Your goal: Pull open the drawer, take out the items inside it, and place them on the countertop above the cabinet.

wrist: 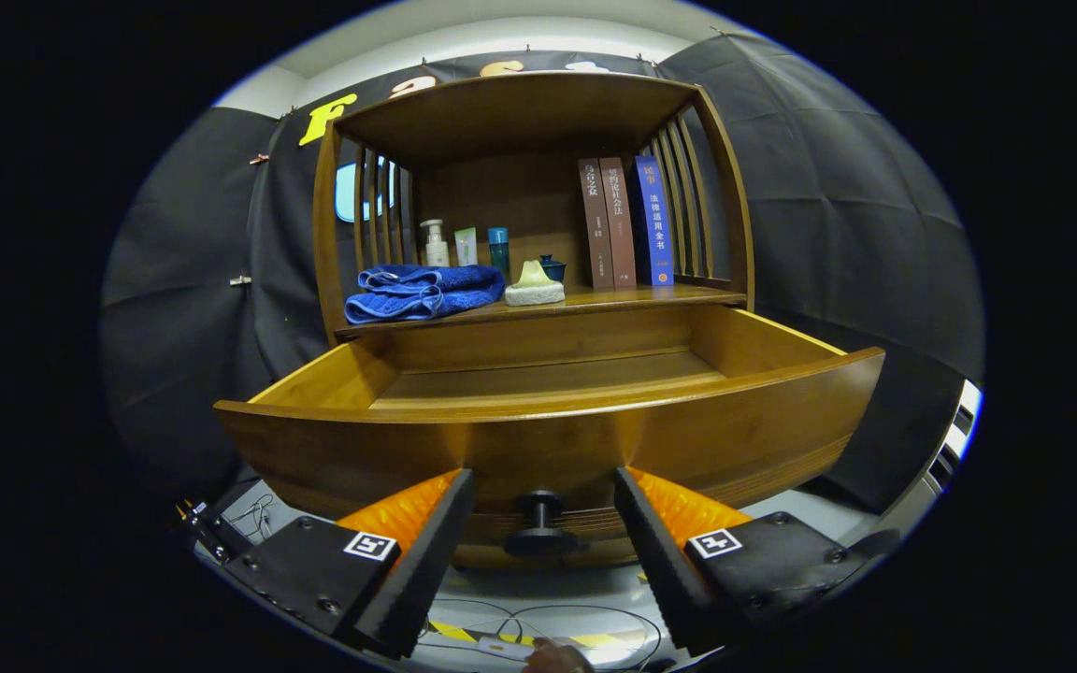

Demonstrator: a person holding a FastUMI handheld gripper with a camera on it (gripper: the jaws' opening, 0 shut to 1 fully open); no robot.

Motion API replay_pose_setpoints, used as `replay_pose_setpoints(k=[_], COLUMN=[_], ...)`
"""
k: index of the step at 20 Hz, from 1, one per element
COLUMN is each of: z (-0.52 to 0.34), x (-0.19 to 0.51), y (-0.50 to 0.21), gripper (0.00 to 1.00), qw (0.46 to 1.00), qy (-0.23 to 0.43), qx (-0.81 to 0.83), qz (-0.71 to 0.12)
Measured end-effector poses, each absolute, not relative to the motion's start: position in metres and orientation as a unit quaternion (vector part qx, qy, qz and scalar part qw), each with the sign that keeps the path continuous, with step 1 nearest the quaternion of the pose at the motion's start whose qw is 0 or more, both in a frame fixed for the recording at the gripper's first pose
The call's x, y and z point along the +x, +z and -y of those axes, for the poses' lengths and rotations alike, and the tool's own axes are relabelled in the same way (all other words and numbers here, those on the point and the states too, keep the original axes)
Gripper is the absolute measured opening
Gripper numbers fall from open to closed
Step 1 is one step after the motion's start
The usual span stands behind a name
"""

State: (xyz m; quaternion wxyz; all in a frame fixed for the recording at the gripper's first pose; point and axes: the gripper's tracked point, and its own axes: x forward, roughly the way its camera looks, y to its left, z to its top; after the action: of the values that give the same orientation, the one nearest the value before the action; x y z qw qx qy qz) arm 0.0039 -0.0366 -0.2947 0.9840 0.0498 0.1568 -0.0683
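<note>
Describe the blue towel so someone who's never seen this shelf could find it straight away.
Start at the wooden cabinet beyond the open gripper, above its pulled-out drawer. On the countertop, at the end away from the books, lies the towel. It is the only soft, crumpled blue thing, in front of the bottles.

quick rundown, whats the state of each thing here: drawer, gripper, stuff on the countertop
drawer: pulled open; the part of its floor that shows is bare
knob: between the fingers, not gripped
gripper: open
blue towel: folded, lying on the countertop
pump bottle: upright
teal bottle: upright
three books: standing upright, side by side
</note>
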Motion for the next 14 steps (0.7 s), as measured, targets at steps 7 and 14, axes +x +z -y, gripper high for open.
replay_pose_setpoints(k=[7,14], z=[0.042,0.047], x=[0.048,0.114], y=[-0.296,-0.291], gripper=[0.98,0.98], qw=[0.984,0.985], qy=[-0.069,-0.073], qx=[0.054,0.073], qz=[-0.157,-0.142])
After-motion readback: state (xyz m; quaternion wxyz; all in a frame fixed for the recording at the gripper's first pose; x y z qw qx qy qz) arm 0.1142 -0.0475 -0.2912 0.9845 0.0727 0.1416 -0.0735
